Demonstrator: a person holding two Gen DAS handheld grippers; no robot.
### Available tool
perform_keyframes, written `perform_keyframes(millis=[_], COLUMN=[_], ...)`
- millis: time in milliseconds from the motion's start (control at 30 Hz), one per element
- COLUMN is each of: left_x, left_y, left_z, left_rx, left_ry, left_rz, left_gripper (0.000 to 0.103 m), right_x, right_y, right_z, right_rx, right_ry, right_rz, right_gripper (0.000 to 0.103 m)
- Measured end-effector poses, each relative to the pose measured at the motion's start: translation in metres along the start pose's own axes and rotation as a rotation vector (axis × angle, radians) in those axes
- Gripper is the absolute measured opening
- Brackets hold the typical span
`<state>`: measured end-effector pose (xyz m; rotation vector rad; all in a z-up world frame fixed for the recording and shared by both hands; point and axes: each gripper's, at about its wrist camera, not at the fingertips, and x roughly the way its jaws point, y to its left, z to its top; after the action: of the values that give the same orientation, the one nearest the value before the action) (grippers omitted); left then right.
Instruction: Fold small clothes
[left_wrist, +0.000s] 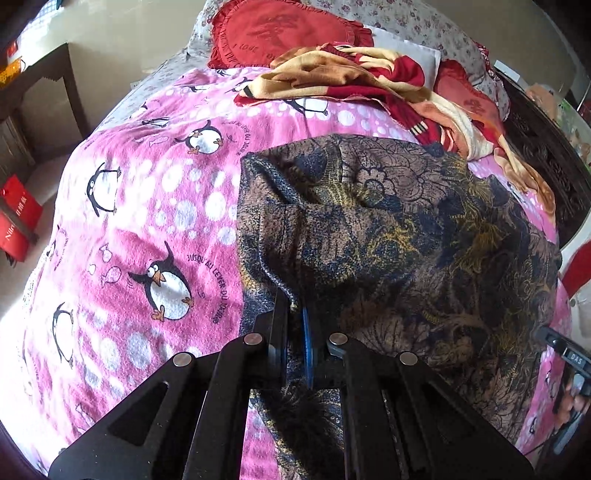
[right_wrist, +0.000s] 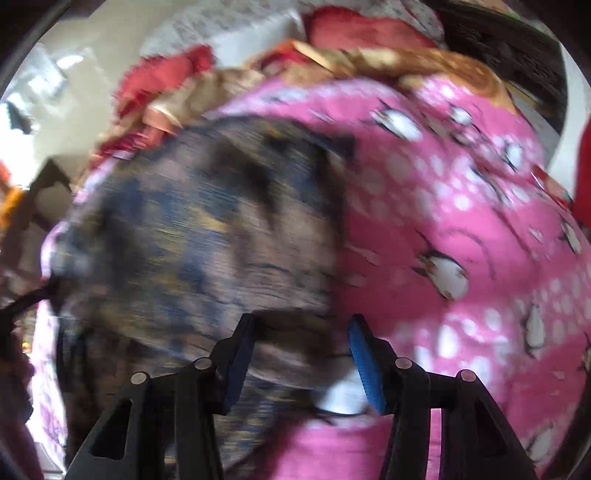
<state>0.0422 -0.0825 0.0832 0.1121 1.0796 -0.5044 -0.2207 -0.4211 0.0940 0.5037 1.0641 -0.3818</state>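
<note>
Left gripper (left_wrist: 295, 317) is clamped down tight on the near hem of the dark patterned garment (left_wrist: 388, 229), jaws pinched together with the corded edge caught between the pads, right at the cloth's near left corner. The garment itself lies spread over the pink penguin blanket (left_wrist: 147, 192), rumpled and humped in the middle, its long run stretching away from those fingers toward the heap of red and tan cloth (left_wrist: 351, 74) at the head of the bed, with the red cushion (left_wrist: 280, 33) beyond that. Over in the right wrist view, everything is smeared by motion, but the right gripper (right_wrist: 301, 350) shows its jaws standing about half apart and nothing pressed between them. The brown and blue fabric (right_wrist: 207, 240) sits ahead and to the left of the blue pad (right_wrist: 364, 362), and its near right edge appears to pass just between the two fingers, though the blur keeps me from calling contact. Here's the relation that matters: the left hand already owns one near corner, and the matching near corner lies right under the right hand's fingers, across the short width of the cloth. So the right hand looks the nearer one to that free corner, and a pinch there would likely let both corners lift and carry toward the far edge along the long axis, pink blanket (right_wrist: 461, 221) showing bare off to the right
</note>
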Motion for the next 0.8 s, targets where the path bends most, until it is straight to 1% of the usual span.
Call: perform_keyframes(millis=[33, 67, 100, 133, 167, 200, 233, 267, 300, 333, 367, 400, 467, 500, 533, 600, 633, 667, 733, 767, 800], left_x=[-0.001, -0.001, 0.0, 0.001, 0.003, 0.005, 0.007, 0.008, 0.008, 0.008, 0.007, 0.007, 0.005, 0.006, 0.007, 0.011, 0.012, 0.014, 0.014, 0.012, 0.01], left_y=[0.001, 0.002, 0.002, 0.002, 0.002, 0.001, 0.001, 0.001, 0.0, -0.001, -0.001, -0.002, -0.002, -0.002, -0.003, -0.004, -0.004, -0.004, -0.004, -0.004, -0.004], left_z=[0.001, 0.002, 0.003, 0.003, 0.004, 0.004, 0.004, 0.003, 0.003, 0.002, 0.002, 0.003, 0.003, 0.004, 0.004, 0.005, 0.004, 0.004, 0.004, 0.004, 0.004], left_rx=[-0.001, -0.002, -0.003, -0.004, -0.008, -0.013, -0.02, -0.025, -0.025, -0.022, -0.018, -0.015, -0.016, -0.019, -0.021, -0.024, -0.026, -0.029, -0.03, -0.028, -0.026], left_ry=[0.0, 0.0, 0.001, 0.004, 0.009, 0.014, 0.019, 0.022, 0.023, 0.024, 0.026, 0.027, 0.029, 0.031, 0.035, 0.043, 0.045, 0.047, 0.048, 0.044, 0.037], left_rz=[-0.005, -0.008, -0.01, -0.008, -0.003, -0.001, 0.0, 0.002, 0.004, 0.007, 0.009, 0.006, 0.0, -0.008, -0.015, -0.02, -0.017, -0.015, -0.016, -0.017, -0.014], left_gripper=[0.005, 0.005, 0.005, 0.006, 0.006, 0.006, 0.006, 0.006, 0.006, 0.006, 0.006, 0.006, 0.006, 0.006, 0.006, 0.006, 0.006, 0.006, 0.006, 0.006, 0.009], right_x=[-0.002, -0.01, -0.017, -0.022, -0.026, -0.024, -0.019, -0.008, 0.005, 0.014, 0.016, 0.016, 0.013, 0.012, 0.009, 0.007, 0.007, 0.009, 0.012, 0.009, 0.003], right_y=[-0.006, -0.016, -0.021, -0.025, -0.026, -0.027, -0.028, -0.029, -0.033, -0.039, -0.04, -0.044, -0.044, -0.041, -0.037, -0.033, -0.035, -0.039, -0.044, -0.048, -0.051], right_z=[0.002, 0.007, 0.012, 0.019, 0.028, 0.035, 0.044, 0.054, 0.063, 0.072, 0.079, 0.088, 0.099, 0.104, 0.108, 0.108, 0.106, 0.104, 0.095, 0.09, 0.083], right_rx=[0.03, 0.08, 0.11, 0.132, 0.136, 0.134, 0.135, 0.141, 0.156, 0.177, 0.194, 0.215, 0.232, 0.218, 0.181, 0.145, 0.153, 0.163, 0.18, 0.187, 0.201], right_ry=[-0.01, -0.048, -0.082, -0.125, -0.167, -0.183, -0.185, -0.162, -0.136, -0.137, -0.15, -0.176, -0.195, -0.205, -0.222, -0.249, -0.251, -0.242, -0.202, -0.202, -0.212], right_rz=[0.042, 0.11, 0.142, 0.155, 0.145, 0.133, 0.123, 0.13, 0.165, 0.214, 0.229, 0.238, 0.278, 0.261, 0.205, 0.139, 0.126, 0.13, 0.138, 0.131, 0.112], right_gripper=[0.051, 0.051, 0.051, 0.051, 0.051, 0.051, 0.051, 0.05, 0.039, 0.03, 0.017, 0.011, 0.009, 0.008, 0.008, 0.008, 0.008, 0.008, 0.009, 0.02, 0.038])
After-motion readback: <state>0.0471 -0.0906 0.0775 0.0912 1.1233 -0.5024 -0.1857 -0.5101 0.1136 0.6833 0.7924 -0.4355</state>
